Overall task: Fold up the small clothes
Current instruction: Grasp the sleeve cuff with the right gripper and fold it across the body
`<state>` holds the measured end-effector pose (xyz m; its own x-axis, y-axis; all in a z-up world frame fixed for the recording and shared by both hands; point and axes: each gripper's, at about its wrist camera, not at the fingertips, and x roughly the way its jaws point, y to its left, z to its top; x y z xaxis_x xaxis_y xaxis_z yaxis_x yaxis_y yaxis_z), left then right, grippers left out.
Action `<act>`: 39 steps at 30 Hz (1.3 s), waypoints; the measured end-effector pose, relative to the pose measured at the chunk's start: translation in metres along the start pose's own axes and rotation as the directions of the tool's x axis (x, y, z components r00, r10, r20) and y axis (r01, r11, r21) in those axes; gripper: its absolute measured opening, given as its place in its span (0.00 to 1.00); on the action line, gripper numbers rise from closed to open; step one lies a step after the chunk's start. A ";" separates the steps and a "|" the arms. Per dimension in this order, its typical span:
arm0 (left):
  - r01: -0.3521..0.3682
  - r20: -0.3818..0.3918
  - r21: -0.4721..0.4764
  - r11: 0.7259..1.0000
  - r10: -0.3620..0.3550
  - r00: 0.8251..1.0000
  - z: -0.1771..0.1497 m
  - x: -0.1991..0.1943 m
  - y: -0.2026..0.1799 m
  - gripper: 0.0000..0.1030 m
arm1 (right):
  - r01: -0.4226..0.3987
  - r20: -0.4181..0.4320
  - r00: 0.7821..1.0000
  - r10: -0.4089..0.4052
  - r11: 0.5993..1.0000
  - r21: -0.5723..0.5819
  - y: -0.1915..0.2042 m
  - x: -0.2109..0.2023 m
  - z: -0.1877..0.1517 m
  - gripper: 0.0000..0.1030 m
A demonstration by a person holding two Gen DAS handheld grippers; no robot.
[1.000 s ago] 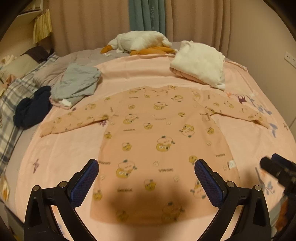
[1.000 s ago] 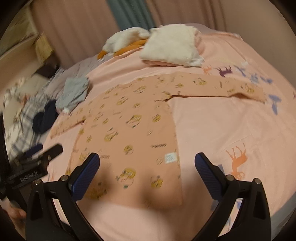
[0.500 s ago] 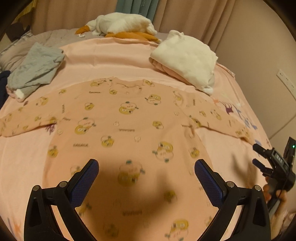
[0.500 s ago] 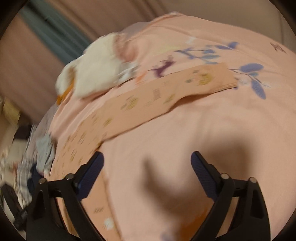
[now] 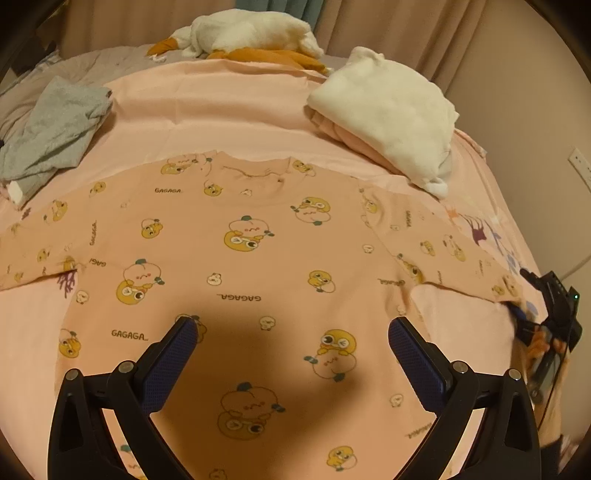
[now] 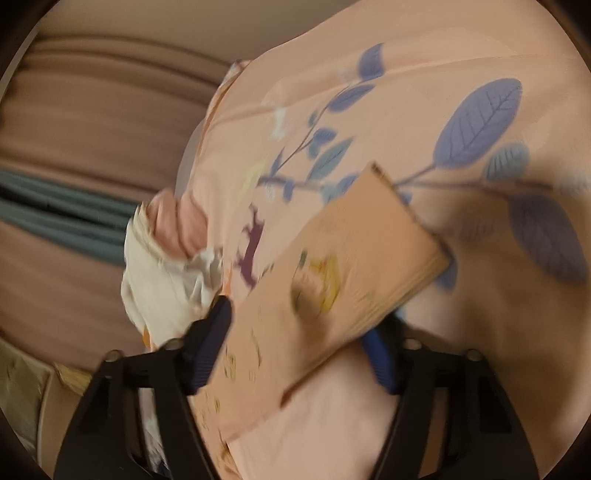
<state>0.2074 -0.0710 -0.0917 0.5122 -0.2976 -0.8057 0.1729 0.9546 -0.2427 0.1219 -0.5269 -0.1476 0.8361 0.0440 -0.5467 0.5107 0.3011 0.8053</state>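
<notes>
Folding has barely begun: the shirt (image 5: 258, 266) lies flat on the bed (image 5: 221, 114), left gripper (image 5: 291, 332) jaws wide and empty, right gripper (image 6: 299, 332) jaws straddling the three-o'clock sleeve cuff (image 6: 354, 258), grip unclear.

A bedroom in a home. A bed (image 5: 229, 107) fills the frame, covered by a pink sheet printed with leaves and animals. Beige and teal curtains (image 5: 362, 26) hang along the top edge, and a wall socket (image 5: 580, 162) sits at the right. Loose laundry lies about: a grey garment (image 5: 55, 129) upper left, a white folded pile (image 5: 391, 110) upper right, a plush toy (image 5: 251, 37) at top
</notes>
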 end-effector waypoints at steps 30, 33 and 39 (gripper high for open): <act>-0.063 0.027 -0.118 0.991 0.066 0.997 -0.015 -0.039 0.076 0.99 | 0.079 -0.010 0.994 -0.104 0.812 -0.578 0.177 0.002 -0.068 0.09; -0.057 0.034 -0.133 0.989 0.062 0.998 -0.015 -0.043 0.083 0.99 | 0.068 -0.025 0.994 -0.106 0.781 -0.621 0.195 0.007 -0.086 0.09; -0.051 0.045 -0.154 0.987 0.059 0.997 -0.018 -0.051 0.100 0.99 | 0.068 -0.022 0.992 -0.122 0.679 -0.731 0.235 0.020 -0.128 0.09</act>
<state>0.1832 0.0397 -0.0852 0.5589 -0.2414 -0.7933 0.0147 0.9594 -0.2816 0.2330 -0.3329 0.0007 0.7631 0.0275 -0.6457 0.2568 0.9039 0.3421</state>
